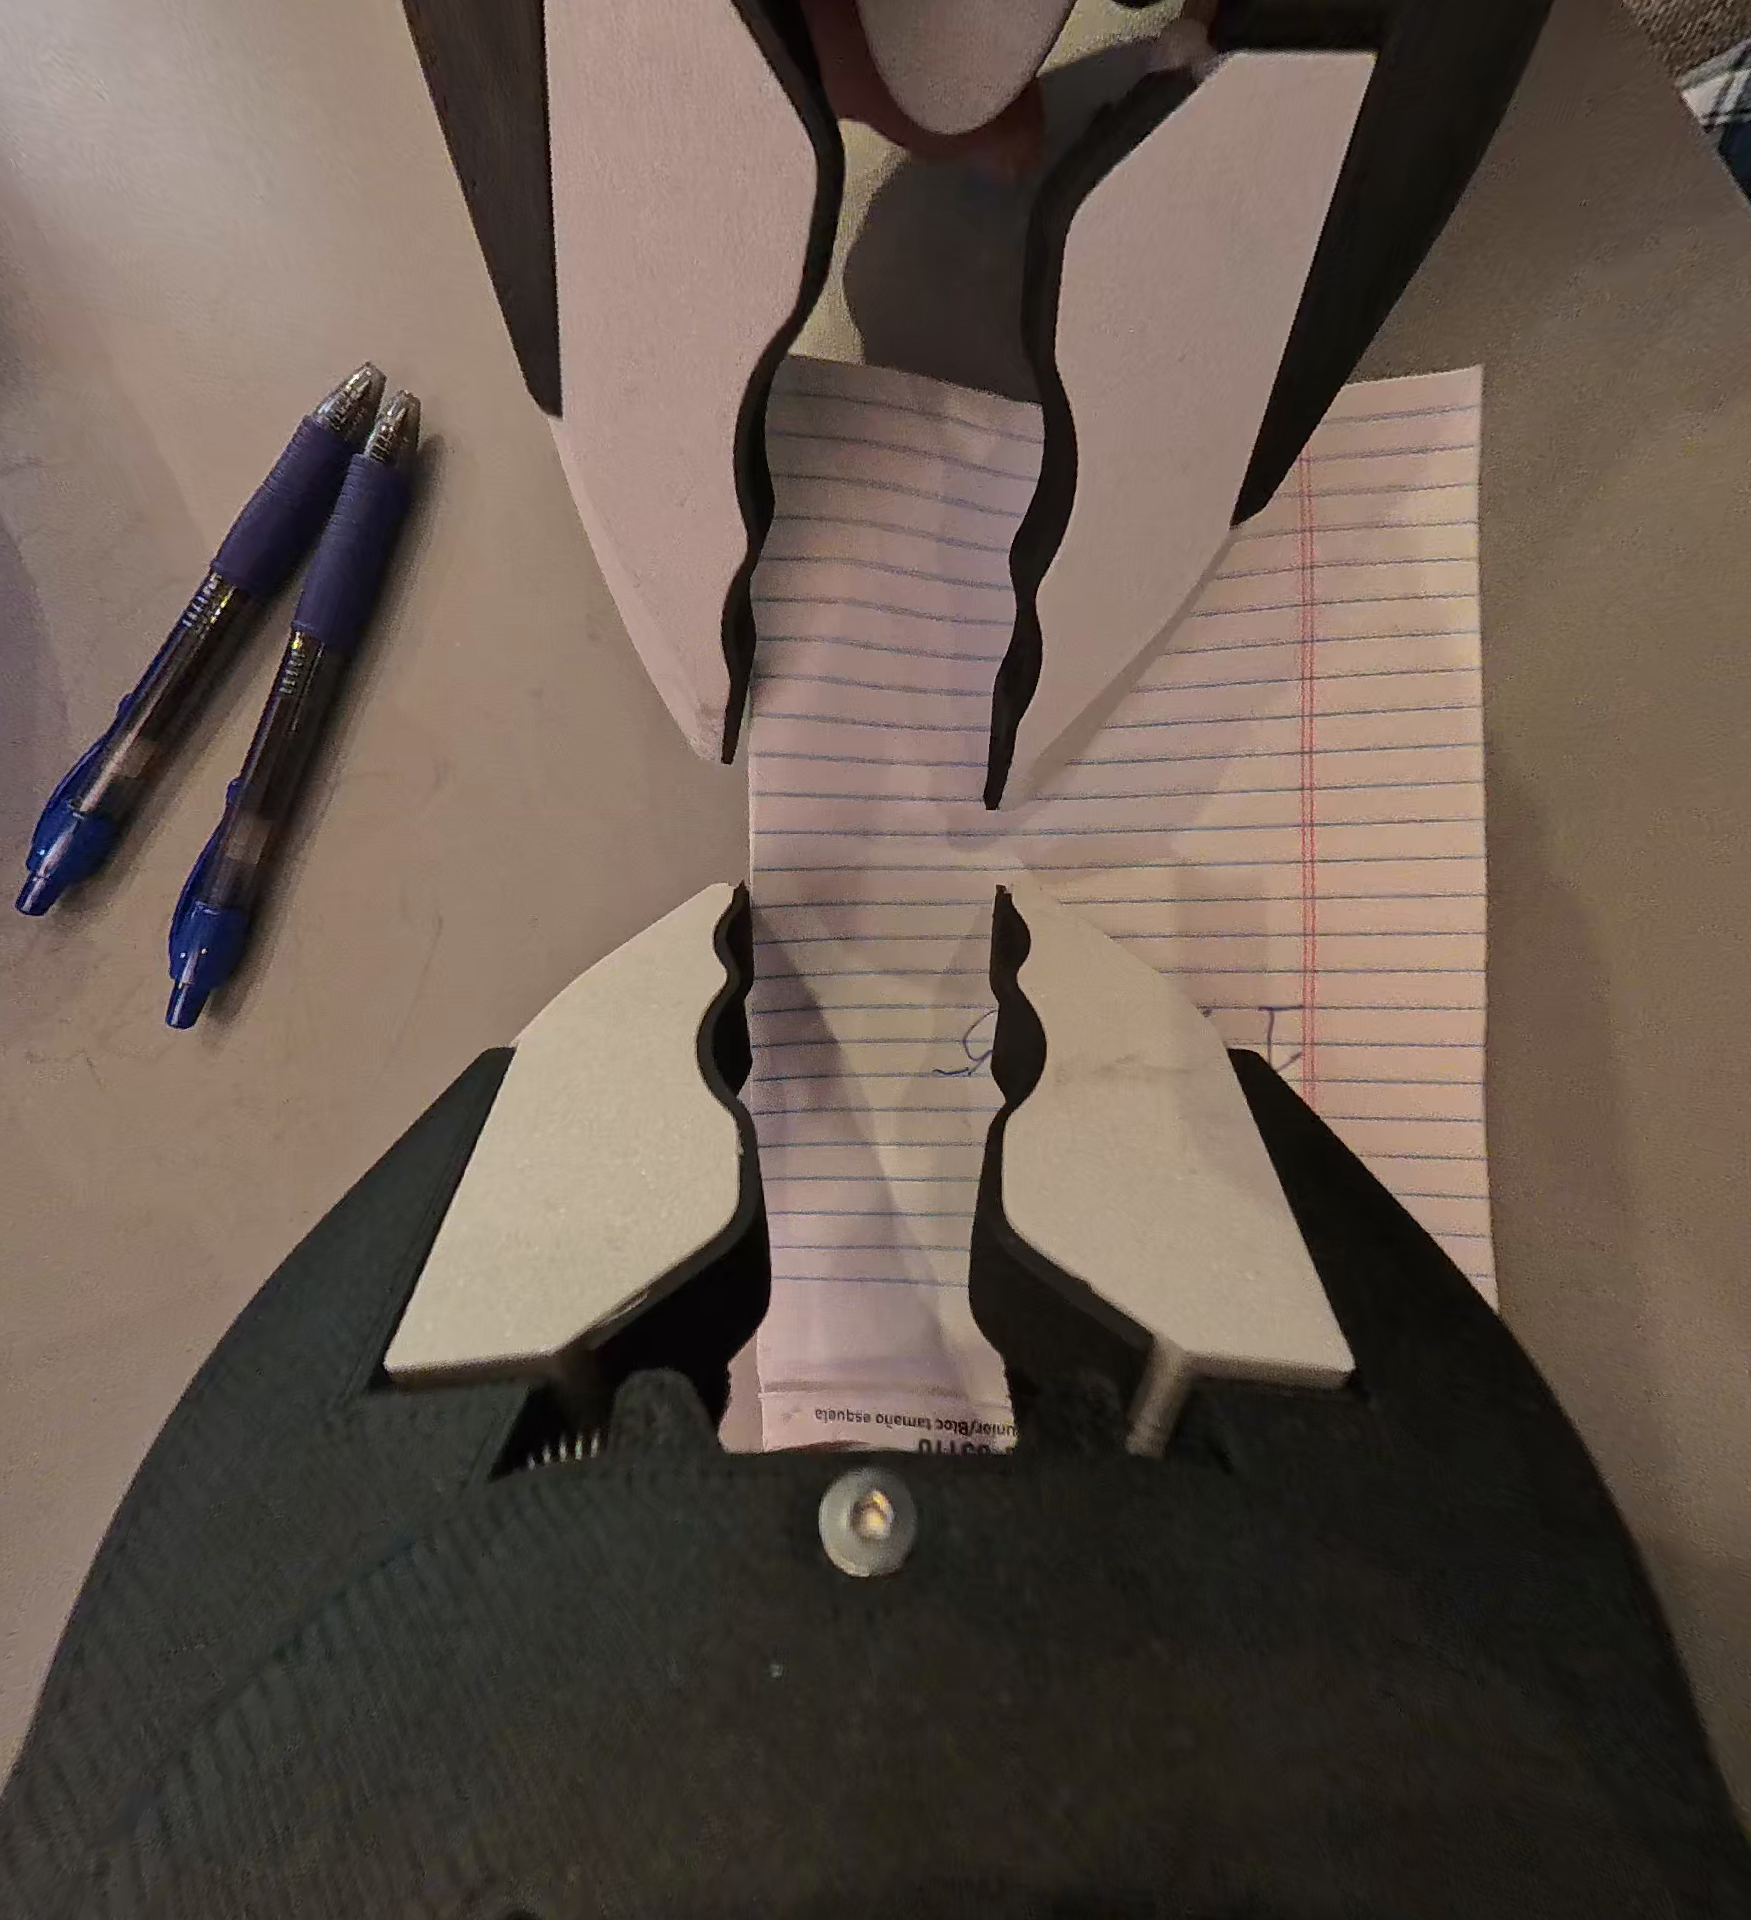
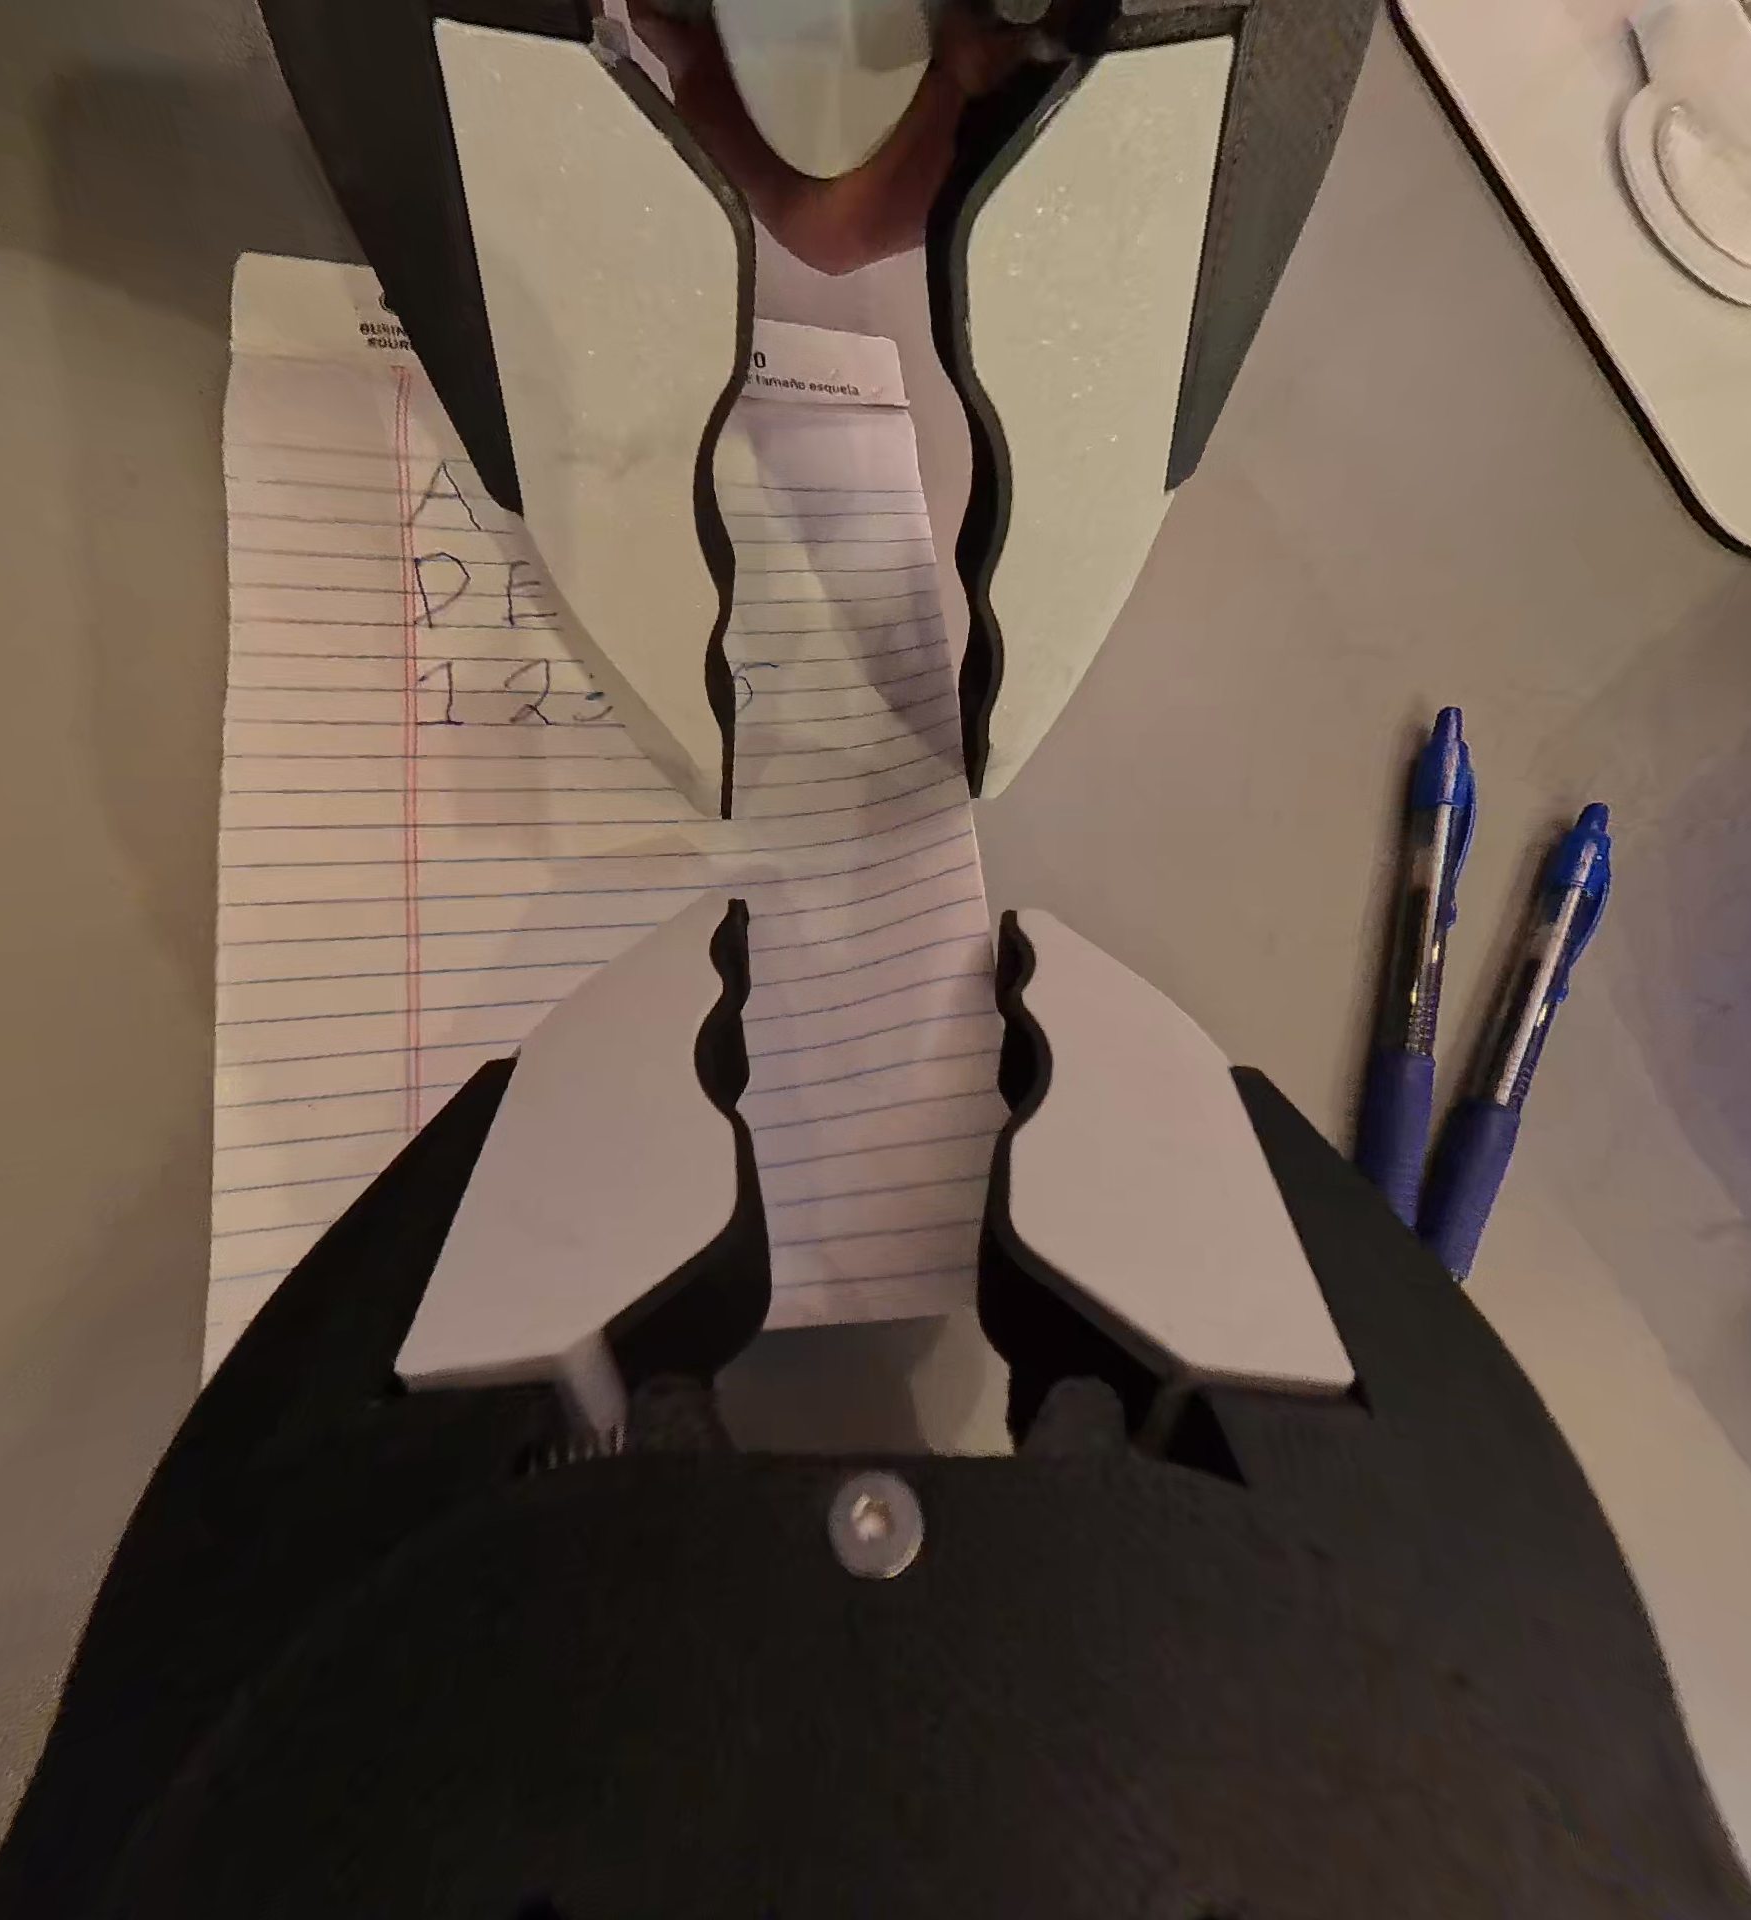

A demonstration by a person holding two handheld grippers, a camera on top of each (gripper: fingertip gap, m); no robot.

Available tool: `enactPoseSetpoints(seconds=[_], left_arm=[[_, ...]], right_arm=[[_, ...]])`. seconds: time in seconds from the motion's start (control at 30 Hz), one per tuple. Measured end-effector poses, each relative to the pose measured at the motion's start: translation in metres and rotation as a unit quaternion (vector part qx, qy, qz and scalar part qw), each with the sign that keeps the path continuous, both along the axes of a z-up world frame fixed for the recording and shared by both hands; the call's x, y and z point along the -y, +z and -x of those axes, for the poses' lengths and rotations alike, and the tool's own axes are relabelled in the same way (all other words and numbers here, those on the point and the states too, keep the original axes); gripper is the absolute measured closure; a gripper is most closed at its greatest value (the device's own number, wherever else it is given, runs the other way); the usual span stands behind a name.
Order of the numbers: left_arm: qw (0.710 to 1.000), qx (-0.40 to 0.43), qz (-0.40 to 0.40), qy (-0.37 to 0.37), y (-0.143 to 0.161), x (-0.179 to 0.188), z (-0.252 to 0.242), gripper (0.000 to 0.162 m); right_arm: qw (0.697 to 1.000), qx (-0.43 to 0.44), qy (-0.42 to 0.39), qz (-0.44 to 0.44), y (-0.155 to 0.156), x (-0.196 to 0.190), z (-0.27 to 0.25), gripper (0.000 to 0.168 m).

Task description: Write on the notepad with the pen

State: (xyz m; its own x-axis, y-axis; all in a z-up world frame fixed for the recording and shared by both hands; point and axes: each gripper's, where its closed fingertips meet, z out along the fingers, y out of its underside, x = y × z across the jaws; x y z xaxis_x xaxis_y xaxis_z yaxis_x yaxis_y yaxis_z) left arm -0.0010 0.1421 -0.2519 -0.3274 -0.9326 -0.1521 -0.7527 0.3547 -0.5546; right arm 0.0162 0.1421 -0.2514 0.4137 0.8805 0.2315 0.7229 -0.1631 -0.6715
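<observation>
Both the left gripper [image 1: 869, 847] and the right gripper [image 2: 866, 857] hang tip to tip over the notepad [image 2: 559, 862], fingers spread and empty. The notepad lies flat on the table [image 1: 538, 914], its long side in line with the fingers. Two pens [image 1: 216, 686] lie side by side just beside it, untouched, roughly parallel to its long side.

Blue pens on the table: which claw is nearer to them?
Right. The pens lie just beside the right claw, on its right side; the left claw faces it across the notepad, farther off.
</observation>
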Motion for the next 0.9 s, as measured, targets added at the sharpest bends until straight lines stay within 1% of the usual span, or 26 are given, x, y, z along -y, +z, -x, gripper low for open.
enactPoseSetpoints(seconds=[0.13,0.27,0.4,0.5,0.57,0.67,0.9], left_arm=[[1.0,-0.001,-0.001,0.0,-0.0004,0.0,-0.0001,0.118],[1.0,-0.006,0.0,-0.001,-0.0027,0.0006,0.0002,0.118],[1.0,-0.008,0.0,-0.001,-0.0026,0.0008,0.0,0.117],[1.0,-0.008,0.001,-0.002,-0.0026,0.001,0.0001,0.117],[1.0,-0.009,0.002,-0.002,-0.0027,0.0009,0.0002,0.117],[1.0,-0.01,0.001,-0.004,-0.0025,0.0015,-0.0002,0.117],[1.0,-0.013,0.002,-0.006,-0.0029,0.0024,0.0002,0.117]], right_arm=[[1.0,-0.008,0.007,-0.015,0.0055,0.0011,0.0031,0.122],[1.0,0.003,0.011,-0.009,0.0005,0.0026,0.003,0.122],[1.0,0.003,0.012,-0.016,0.0021,0.0025,0.0031,0.122],[1.0,-0.001,0.017,-0.014,0.0044,0.0045,0.0049,0.128],[1.0,-0.003,0.015,-0.009,0.0031,0.004,0.0043,0.127],[1.0,-0.007,0.007,-0.004,0.0024,0.0019,0.0023,0.119],[1.0,0.003,0.017,-0.007,0.0001,0.0052,0.0055,0.122]])
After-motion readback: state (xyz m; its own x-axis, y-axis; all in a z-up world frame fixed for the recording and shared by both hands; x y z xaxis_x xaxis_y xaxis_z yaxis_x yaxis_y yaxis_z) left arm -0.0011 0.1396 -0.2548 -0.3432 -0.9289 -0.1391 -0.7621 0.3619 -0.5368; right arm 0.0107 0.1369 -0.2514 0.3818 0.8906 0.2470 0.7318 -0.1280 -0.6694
